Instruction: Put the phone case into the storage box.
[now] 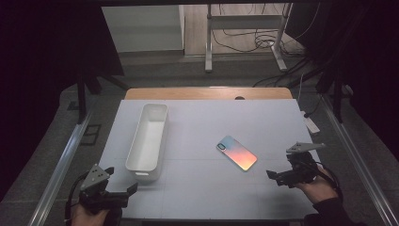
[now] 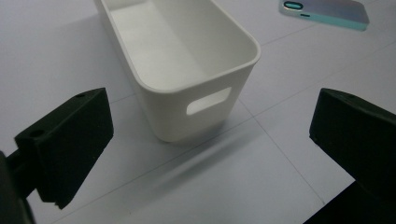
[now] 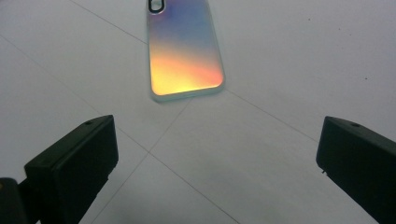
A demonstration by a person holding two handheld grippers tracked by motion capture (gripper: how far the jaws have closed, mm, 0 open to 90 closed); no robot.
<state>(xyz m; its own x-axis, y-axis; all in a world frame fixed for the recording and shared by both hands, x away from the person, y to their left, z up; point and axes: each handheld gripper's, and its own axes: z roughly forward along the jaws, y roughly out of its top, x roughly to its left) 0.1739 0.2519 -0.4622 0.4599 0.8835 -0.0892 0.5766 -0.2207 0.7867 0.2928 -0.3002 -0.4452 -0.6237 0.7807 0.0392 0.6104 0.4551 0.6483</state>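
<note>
So here's what I'm looking at on my feed. The phone case, the iridescent one that goes from blue to orange, is lying flat on the white bench, right of centre, camera cutout end pointing away toward the far left. Nothing's touching it.

My right hand-held gripper sits near the front right edge of the bench, just beside the case's near end but apart from it. In the right gripper view its two black jaws are spread wide with nothing between them, and the case lies straight ahead, its orange end closest.

My left hand-held gripper is down at the front left corner, also wide open and holding nothing. It's pointed at the short end of the white bin, a long narrow plastic tub standing upright on the left half of the bench, running front to back. In the left gripper view I can see the bin is empty inside, with a slot handle cut into the near end wall, and there's a gap of bare bench between the jaws and that wall. The case shows at the top right of that view, well apart from the bin.

Both hand-held grippers are just above or on the bench; can't tell which.
</note>
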